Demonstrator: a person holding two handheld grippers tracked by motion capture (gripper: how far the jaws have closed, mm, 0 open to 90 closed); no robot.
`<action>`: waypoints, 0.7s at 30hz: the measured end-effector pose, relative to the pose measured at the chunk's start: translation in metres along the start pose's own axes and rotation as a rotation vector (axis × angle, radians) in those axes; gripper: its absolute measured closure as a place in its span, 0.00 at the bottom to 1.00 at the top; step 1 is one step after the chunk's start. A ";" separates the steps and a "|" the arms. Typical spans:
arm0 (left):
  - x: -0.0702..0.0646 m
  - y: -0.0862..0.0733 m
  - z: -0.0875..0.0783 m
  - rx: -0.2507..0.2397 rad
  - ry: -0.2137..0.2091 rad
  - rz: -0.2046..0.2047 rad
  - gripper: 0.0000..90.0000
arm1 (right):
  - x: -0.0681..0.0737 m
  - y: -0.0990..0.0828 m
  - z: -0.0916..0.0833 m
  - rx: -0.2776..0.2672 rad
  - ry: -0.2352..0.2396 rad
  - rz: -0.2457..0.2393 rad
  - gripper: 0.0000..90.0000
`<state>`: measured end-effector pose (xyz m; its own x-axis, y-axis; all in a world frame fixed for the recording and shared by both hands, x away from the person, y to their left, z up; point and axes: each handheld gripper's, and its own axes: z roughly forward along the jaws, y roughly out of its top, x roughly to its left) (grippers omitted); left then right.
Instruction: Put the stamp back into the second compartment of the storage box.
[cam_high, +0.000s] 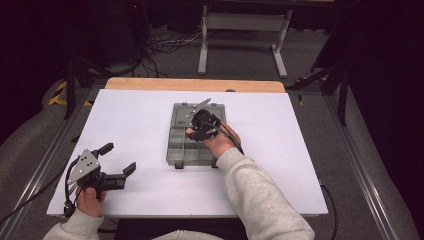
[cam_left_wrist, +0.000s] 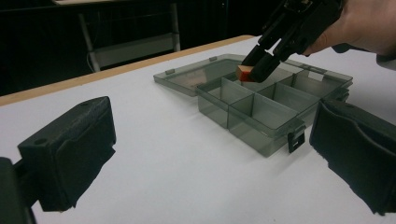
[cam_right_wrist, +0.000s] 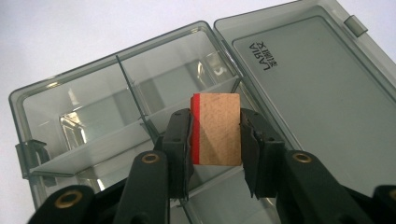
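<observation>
Right gripper view shows my right gripper (cam_right_wrist: 215, 140) clamped on a small wooden block (cam_right_wrist: 217, 129) with one red edge, held over the open organiser box (cam_right_wrist: 70, 107). The block hangs above the dividers near the hinge, with the lid (cam_right_wrist: 308, 88) lying flat out at about two o'clock. I judge this to be the placing step: the block is carried but not yet set in a compartment. The next move, as I read it, calls for lowering it squarely between the thin walls so no corner catches a divider, then easing the jaws apart.

My left gripper (cam_high: 116, 161) rests near the table's seven o'clock corner, jaws spread wide and holding nothing, well apart from the box.

In the high view the box sits near the middle of a white table top (cam_high: 280, 150), which has a wooden strip (cam_high: 195, 84) along its far edge. Beyond it, at twelve o'clock, a dark room with grey carpet, loose cables (cam_high: 167, 45) and a pale metal frame (cam_high: 245, 30).
</observation>
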<state>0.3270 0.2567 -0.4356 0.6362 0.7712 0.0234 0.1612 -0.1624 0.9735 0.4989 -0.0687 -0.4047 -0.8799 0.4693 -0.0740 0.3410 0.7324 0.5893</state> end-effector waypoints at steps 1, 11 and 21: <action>0.000 0.000 0.000 0.001 0.000 0.000 0.01 | 0.000 0.000 0.001 0.004 0.001 -0.001 0.73; 0.000 0.000 0.000 -0.001 0.000 -0.001 0.01 | -0.001 -0.001 0.007 0.027 0.010 0.003 0.73; 0.000 0.000 0.000 -0.002 0.000 -0.004 0.01 | -0.001 -0.001 0.010 0.035 0.019 -0.003 0.73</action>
<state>0.3273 0.2566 -0.4358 0.6352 0.7721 0.0194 0.1626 -0.1583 0.9739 0.5030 -0.0653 -0.4136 -0.8870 0.4579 -0.0600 0.3498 0.7509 0.5601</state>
